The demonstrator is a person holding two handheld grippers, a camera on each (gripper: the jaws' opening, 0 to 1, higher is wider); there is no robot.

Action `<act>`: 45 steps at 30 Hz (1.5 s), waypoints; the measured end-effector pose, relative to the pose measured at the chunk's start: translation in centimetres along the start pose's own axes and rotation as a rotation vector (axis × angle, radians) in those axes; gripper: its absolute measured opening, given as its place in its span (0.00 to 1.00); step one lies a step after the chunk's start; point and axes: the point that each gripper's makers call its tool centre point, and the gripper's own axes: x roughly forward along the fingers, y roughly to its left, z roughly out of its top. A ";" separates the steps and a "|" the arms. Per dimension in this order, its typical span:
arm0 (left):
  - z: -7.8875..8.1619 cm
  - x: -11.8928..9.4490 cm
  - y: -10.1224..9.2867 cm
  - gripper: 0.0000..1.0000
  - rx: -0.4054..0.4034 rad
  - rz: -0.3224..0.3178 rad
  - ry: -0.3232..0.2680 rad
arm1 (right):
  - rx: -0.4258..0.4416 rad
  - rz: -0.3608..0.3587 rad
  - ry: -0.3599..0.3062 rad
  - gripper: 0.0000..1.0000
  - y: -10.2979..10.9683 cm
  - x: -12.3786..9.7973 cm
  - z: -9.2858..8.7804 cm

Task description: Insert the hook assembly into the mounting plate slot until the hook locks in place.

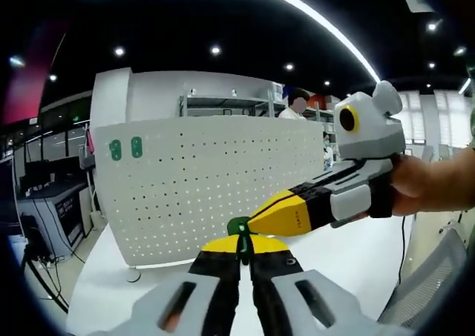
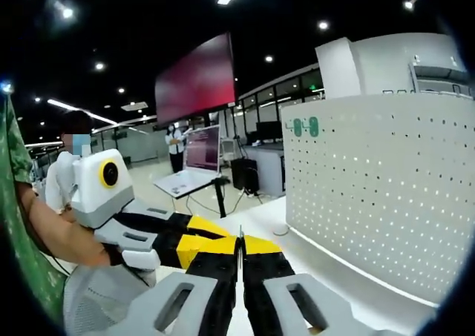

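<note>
A white perforated mounting plate [image 1: 200,176] stands upright on the white table [image 1: 111,284], with two green pieces [image 1: 125,148] fixed near its top left corner. My left gripper [image 1: 239,241] is shut on a small green hook [image 1: 238,227], held in front of the plate's lower edge. The right gripper [image 1: 256,221] comes in from the right, and its yellow tip touches that hook. In the right gripper view my right gripper [image 2: 240,241] has its jaws pressed together, the left gripper [image 2: 189,236] lies close at its left, and the plate [image 2: 371,180] stands to the right.
A person's hand [image 1: 430,184] holds the right gripper. A mesh chair [image 1: 434,277] sits at the table's right edge. Behind are desks, a laptop [image 2: 194,169] on a stand, a red screen [image 2: 197,80] and a standing person [image 2: 174,139].
</note>
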 end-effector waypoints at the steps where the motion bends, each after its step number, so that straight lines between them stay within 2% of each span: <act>1: 0.1 0.0 0.0 0.04 -0.003 0.001 -0.003 | 0.006 0.000 -0.002 0.00 0.0 0.0 0.0; 5: 0.2 0.0 0.0 0.04 -0.021 0.001 -0.012 | 0.024 0.000 -0.010 0.00 -0.2 0.0 0.0; 11: 0.6 0.0 0.1 0.05 -0.053 0.001 -0.036 | 0.150 0.022 -0.067 0.00 -0.5 -0.3 0.4; 22: 0.8 0.1 0.0 0.04 -0.059 -0.003 -0.042 | 0.136 0.020 -0.079 0.00 -0.2 -0.3 0.6; 30: 1.0 0.1 -0.1 0.04 -0.032 -0.004 -0.051 | 0.128 0.018 -0.084 0.00 -0.2 -0.5 0.8; 45: 1.7 -0.2 -0.4 0.03 0.006 0.005 -0.071 | 0.041 0.005 -0.084 0.01 0.1 -0.7 1.5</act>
